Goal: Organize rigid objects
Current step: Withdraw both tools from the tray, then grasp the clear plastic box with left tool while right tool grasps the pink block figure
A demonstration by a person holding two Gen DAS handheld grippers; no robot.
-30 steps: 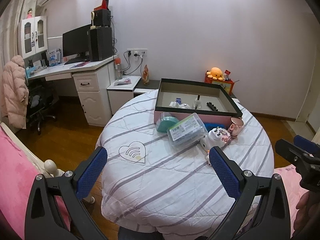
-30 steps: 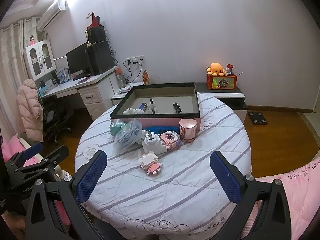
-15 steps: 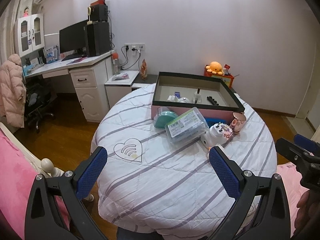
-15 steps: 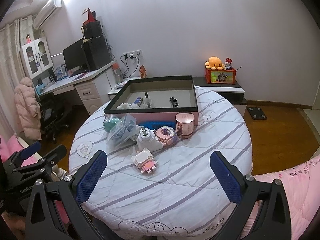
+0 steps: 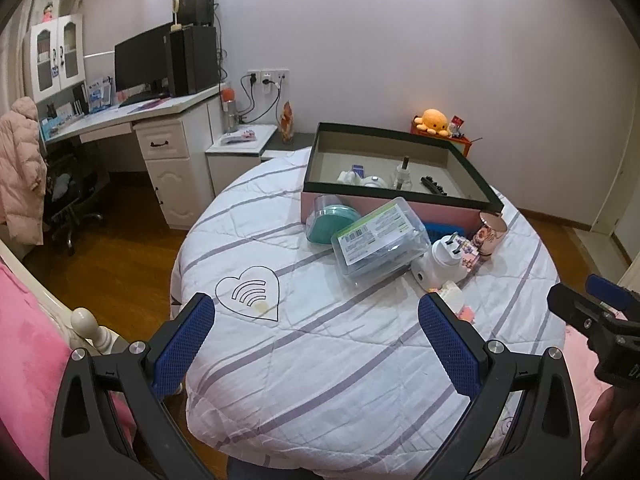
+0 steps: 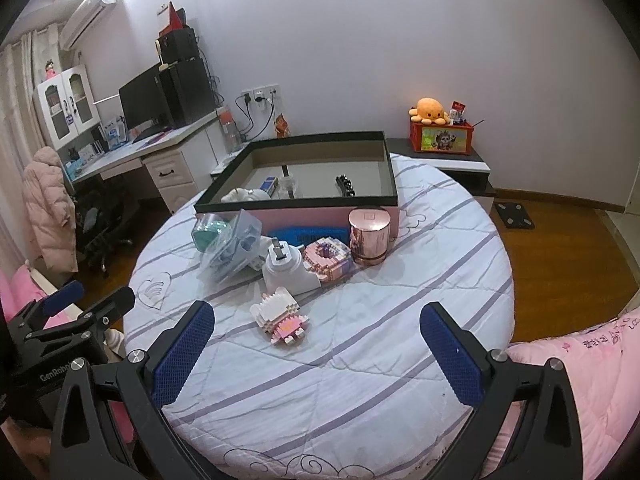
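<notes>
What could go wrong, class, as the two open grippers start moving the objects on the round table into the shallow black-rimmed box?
1. The clear plastic lidded container leans on the teal tub; lifting either may topple the other.
2. The pink-and-white brick figure could break apart if squeezed.
3. The shiny rose-gold cylinder looks smooth and might slip from the right gripper.

A: Left gripper [image 5: 316, 340] state?
B: Jaws spread wide, nothing between the blue pads [image 5: 182, 346]; held level, pointing forward.
A: Right gripper [image 6: 316, 340]?
B: Same: jaws wide apart, empty, blue fingertips [image 6: 450, 354] clear of any contact.
A: Relative position?
B: Side by side, apart. A hand [image 5: 612, 432] grips the right one's handle, at frame edge.
</notes>
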